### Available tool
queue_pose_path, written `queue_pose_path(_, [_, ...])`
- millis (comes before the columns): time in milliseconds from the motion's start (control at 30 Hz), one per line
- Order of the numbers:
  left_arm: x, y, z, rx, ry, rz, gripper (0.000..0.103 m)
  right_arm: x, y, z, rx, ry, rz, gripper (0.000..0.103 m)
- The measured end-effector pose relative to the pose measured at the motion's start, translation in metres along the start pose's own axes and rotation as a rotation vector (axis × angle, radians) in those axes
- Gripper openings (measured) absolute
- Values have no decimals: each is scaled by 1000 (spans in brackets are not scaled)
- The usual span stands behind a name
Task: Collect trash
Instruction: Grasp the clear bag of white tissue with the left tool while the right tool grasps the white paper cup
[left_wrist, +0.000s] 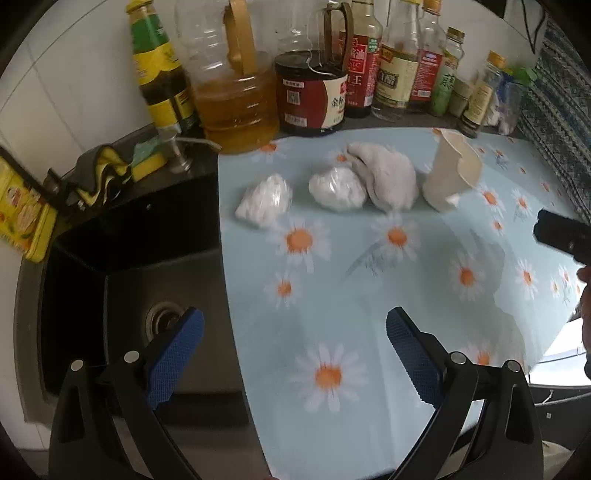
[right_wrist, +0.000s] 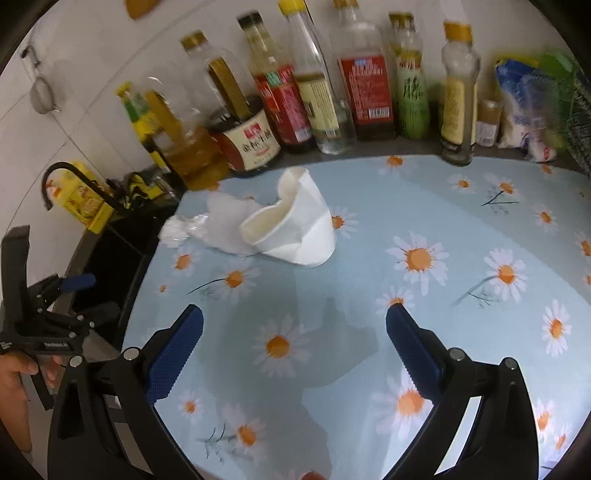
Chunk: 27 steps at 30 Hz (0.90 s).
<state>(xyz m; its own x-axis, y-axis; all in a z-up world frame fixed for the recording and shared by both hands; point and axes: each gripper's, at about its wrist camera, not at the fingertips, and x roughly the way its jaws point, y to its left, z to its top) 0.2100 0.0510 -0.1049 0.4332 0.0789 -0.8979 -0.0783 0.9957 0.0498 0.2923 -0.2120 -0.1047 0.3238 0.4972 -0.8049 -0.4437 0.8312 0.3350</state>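
Trash lies on a daisy-print cloth (left_wrist: 369, 295): two crumpled white wads (left_wrist: 264, 201) (left_wrist: 336, 188), a larger crumpled tissue (left_wrist: 388, 177) and a crushed white paper cup (left_wrist: 452, 171). In the right wrist view the cup (right_wrist: 295, 229) lies on its side with the tissue (right_wrist: 225, 221) behind it. My left gripper (left_wrist: 295, 354) is open and empty, above the cloth's left edge beside the sink. My right gripper (right_wrist: 295, 354) is open and empty above the cloth, short of the cup. The left gripper also shows at the right wrist view's left edge (right_wrist: 79, 295).
A dark sink (left_wrist: 129, 280) with a drain lies left of the cloth. Several oil and sauce bottles (left_wrist: 236, 92) line the back wall. A yellow sponge (left_wrist: 147, 162) and cloth sit at the sink's rim. A patterned fabric (left_wrist: 554, 110) hangs at right.
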Motion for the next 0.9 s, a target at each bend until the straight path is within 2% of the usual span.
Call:
queue_pose_path(200, [47,18,38,-33,32,4,96,38,-1,20,-17,21,-6,98])
queue_pose_path(367, [77,29,58,-36,46,17,96,63,0,32,-21,38,-19,98])
queue_pose_path(567, [96,35,74,-2,51,54,95,75,6,42,-29,20,-48,98])
queue_pose_path(767, [114,38,84,13,64,59,95,87,7,50,-4,27,-70,98])
queue_pose_path(900, [121,38,88,24,71,49,89,88,7,56,16,18,-80,98])
